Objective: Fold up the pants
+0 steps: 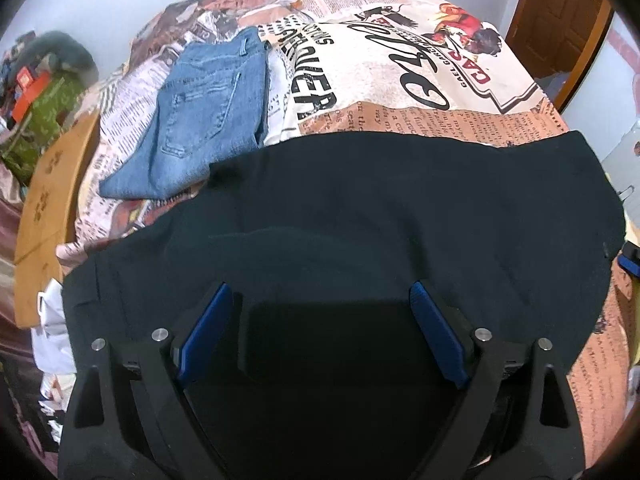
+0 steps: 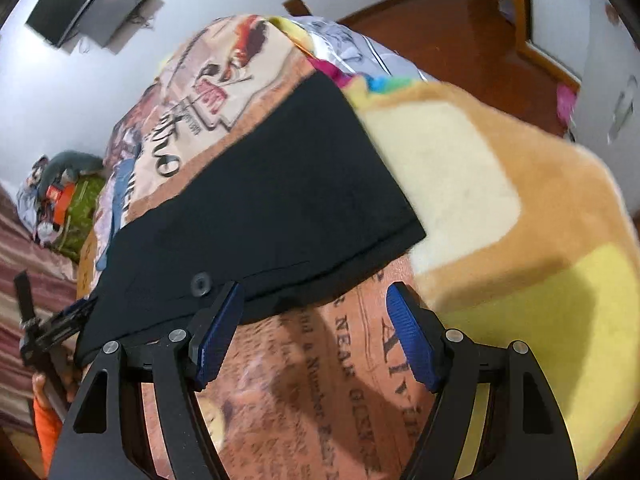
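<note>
The left gripper [image 1: 320, 292] has matte black plastic arms, round silver screws and ribbed blue pads [image 1: 206, 330]. The right gripper [image 2: 316, 292] looks the same. An orange sleeve [image 2: 46, 428] shows left of the right gripper.

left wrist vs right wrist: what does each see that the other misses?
Left wrist only: the folded blue jeans in full, and the left gripper open over the black pants.

Right wrist only: the toast-shaped plush cushion, the pants' button, the wall TV, and the right gripper open over the bedspread.

Both: black pants, printed bedspread.
</note>
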A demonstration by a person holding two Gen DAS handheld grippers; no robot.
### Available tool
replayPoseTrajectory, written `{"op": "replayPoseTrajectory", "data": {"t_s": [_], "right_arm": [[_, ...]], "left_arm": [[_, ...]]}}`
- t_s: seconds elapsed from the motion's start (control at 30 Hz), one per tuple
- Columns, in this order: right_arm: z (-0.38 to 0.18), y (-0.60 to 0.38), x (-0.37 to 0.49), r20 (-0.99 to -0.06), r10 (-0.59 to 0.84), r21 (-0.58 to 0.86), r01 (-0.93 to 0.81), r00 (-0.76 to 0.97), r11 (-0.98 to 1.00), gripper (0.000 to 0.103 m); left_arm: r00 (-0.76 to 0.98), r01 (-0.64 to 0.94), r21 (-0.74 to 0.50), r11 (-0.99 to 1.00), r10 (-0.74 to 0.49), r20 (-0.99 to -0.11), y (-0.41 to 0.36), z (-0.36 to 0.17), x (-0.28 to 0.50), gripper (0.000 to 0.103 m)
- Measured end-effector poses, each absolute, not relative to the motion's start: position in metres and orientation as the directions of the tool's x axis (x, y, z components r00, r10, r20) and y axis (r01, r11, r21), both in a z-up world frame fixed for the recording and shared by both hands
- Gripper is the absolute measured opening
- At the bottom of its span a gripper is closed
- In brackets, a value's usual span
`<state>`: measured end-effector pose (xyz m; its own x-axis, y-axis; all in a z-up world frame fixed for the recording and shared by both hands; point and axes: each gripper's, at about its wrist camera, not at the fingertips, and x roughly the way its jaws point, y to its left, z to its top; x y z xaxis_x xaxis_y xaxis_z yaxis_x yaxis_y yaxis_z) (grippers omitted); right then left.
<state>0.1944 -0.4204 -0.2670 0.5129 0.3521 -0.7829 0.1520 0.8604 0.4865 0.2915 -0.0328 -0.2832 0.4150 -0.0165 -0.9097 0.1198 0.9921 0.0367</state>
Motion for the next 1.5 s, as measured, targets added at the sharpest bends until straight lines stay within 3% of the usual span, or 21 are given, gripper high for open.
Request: {"op": "replayPoseTrajectory", "data": {"t_s": [0.2, 0.3, 0.37, 0.43, 0.47, 0.6, 0.63, 0.77, 1.03, 1.5], "right_arm": [[-0.272, -0.425, 0.211, -0.761, 0.365, 0.52, 0.168, 0.536, 0.838, 0.072], [-0.27, -0.423, 0.213, -0.761, 0.333, 0.495, 0.167, 0.557, 0.852, 0.069], [-0.27, -0.421, 0.215, -0.767, 0.295, 0.462, 0.172, 0.57, 0.87, 0.062], [-0.271, -0.421, 0.217, -0.781, 0.247, 0.419, 0.189, 0.574, 0.888, 0.045], [-0.272, -0.422, 0.218, -0.782, 0.235, 0.409, 0.191, 0.577, 0.892, 0.042], [-0.267, -0.427, 0.218, -0.759, 0.284, 0.443, 0.145, 0.585, 0.885, 0.013], [-0.265, -0.426, 0.219, -0.761, 0.283, 0.44, 0.144, 0.583, 0.886, 0.011], [-0.245, -0.416, 0.217, -0.749, 0.25, 0.394, 0.109, 0.614, 0.912, 0.009], [-0.182, -0.388, 0.214, -0.656, 0.278, 0.386, -0.004, 0.702, 0.922, 0.009], [-0.09, -0.268, 0.231, -0.533, 0.396, 0.299, -0.271, 0.748, 0.915, 0.009]], "left_arm": [[0.405, 0.107, 0.007, 0.994, -0.038, -0.913, -0.03, -0.285, 0.292, 0.091], [0.406, 0.108, 0.009, 0.994, -0.036, -0.913, -0.03, -0.285, 0.292, 0.091], [0.407, 0.109, 0.013, 0.994, -0.033, -0.913, -0.03, -0.285, 0.292, 0.091], [0.406, 0.108, 0.013, 0.994, -0.032, -0.913, -0.031, -0.285, 0.293, 0.091], [0.407, 0.108, 0.013, 0.994, -0.033, -0.913, -0.031, -0.285, 0.293, 0.091], [0.39, 0.097, -0.017, 0.995, -0.054, -0.919, -0.029, -0.284, 0.293, 0.091], [0.383, 0.098, -0.033, 0.995, -0.068, -0.921, -0.028, -0.283, 0.293, 0.091], [0.382, 0.114, -0.059, 0.992, -0.099, -0.919, -0.026, -0.275, 0.287, 0.091], [0.479, 0.125, 0.049, 0.991, -0.017, -0.878, -0.018, -0.248, 0.261, 0.091], [0.626, 0.085, -0.005, 0.996, -0.058, -0.777, 0.028, -0.201, 0.217, 0.094]]}}
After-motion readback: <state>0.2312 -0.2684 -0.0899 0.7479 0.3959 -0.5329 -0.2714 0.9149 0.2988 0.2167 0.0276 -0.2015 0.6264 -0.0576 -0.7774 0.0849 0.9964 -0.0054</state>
